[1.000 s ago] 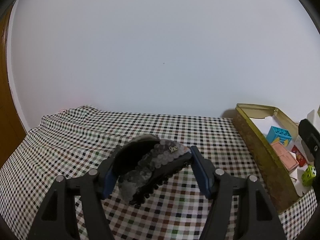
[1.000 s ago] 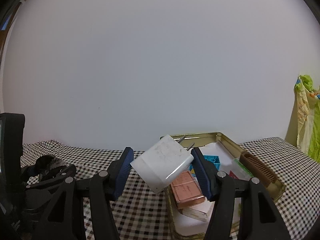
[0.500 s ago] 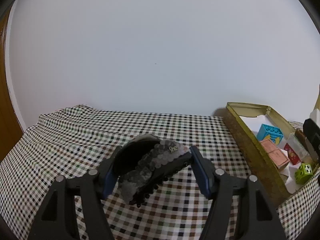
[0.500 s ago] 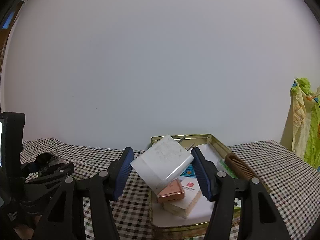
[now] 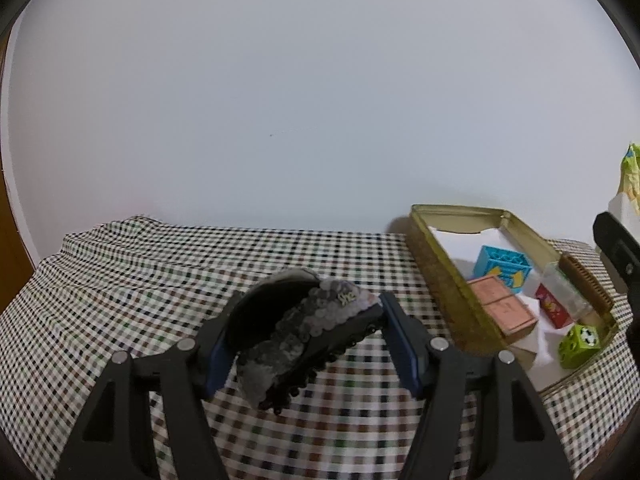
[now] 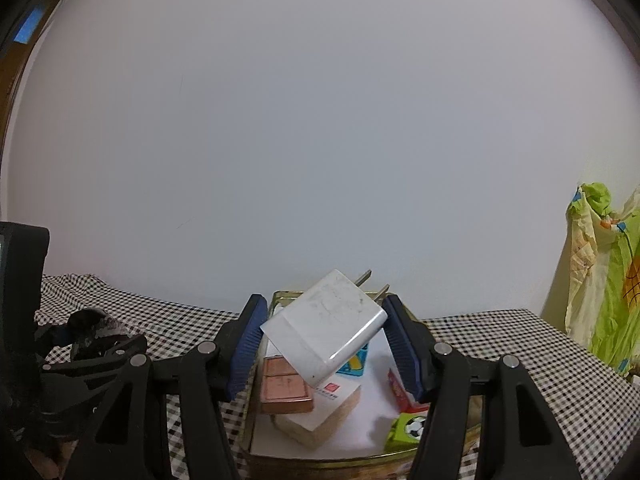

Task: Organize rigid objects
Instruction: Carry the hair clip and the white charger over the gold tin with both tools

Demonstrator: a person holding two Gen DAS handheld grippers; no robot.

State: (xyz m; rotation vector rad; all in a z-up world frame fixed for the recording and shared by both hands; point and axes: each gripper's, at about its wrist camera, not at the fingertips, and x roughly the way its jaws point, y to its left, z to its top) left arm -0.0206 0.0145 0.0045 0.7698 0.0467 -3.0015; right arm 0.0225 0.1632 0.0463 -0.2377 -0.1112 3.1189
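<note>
The sorting looks well along but unfinished: several pieces already lie in the tin, while two are held in the air and none can be seen loose on the checked tabletop. The left tongs are clamped on a dark hair clip, held over the cloth to the left of the tin and apart from it. The right tongs grip a white charger tilted, prongs pointing up and away, directly above the tin. Inside the paper-lined tin sit a blue block, a pink case, a red box, a green cube, a clear box and a brown comb along the far wall. Judged from this, dropping in the charger and then the clip is what remains.
</note>
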